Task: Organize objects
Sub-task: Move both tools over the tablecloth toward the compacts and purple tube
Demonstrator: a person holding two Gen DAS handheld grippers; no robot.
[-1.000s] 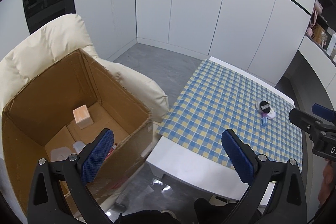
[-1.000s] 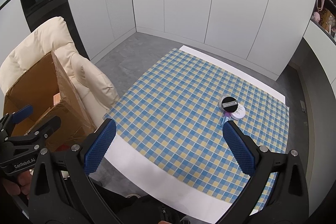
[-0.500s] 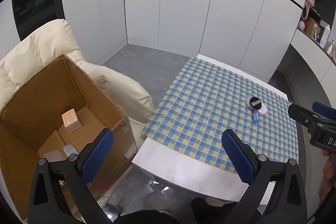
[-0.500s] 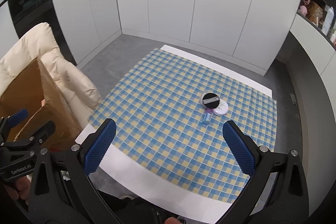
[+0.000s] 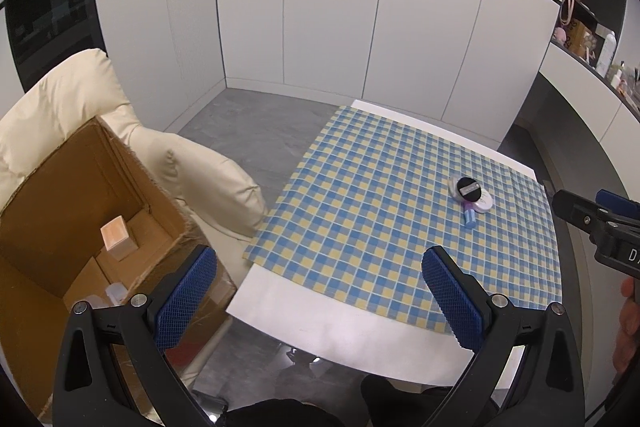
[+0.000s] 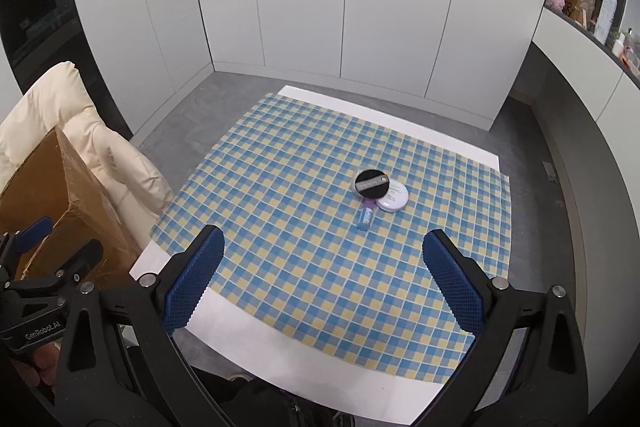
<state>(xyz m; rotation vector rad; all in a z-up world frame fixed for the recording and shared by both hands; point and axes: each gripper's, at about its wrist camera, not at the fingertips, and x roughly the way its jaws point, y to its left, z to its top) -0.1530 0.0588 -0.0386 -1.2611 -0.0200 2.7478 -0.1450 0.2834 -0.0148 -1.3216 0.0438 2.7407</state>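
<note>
**Compacts and a small tube left on the bench**

Compacts first: a black round compact [image 6: 371,183] lies partly over a white round compact [image 6: 393,196], the two touching, and a small blue tube [image 6: 365,218] with a purple cap lies flat just beside them, its capped end against the pair. All three sit toward the far right of the bench [image 6: 280,315], well apart from both claws.

They look light and hard-shelled, probably smooth plastic, so likely slippery on the rims. I judge the discs best taken across their width, the black one first since it rides on top. The tube should roll easily; pinching it across its body seems safest.

The left claw [image 5: 320,297] hangs spread wide with nothing between its blue pads, above the bench's near left corner. The right claw [image 6: 322,279] is likewise spread and empty, over the near edge.

A blue-and-yellow checked cloth [image 6: 320,247] covers most of the bench; it could drag under a sliding grab. To the left a cardboard box [image 5: 80,195] sits open on a cream armchair [image 5: 72,99], holding a small peach box [image 5: 116,237] and some clear items. White cabinet fronts line the room, over a grey floor.
</note>
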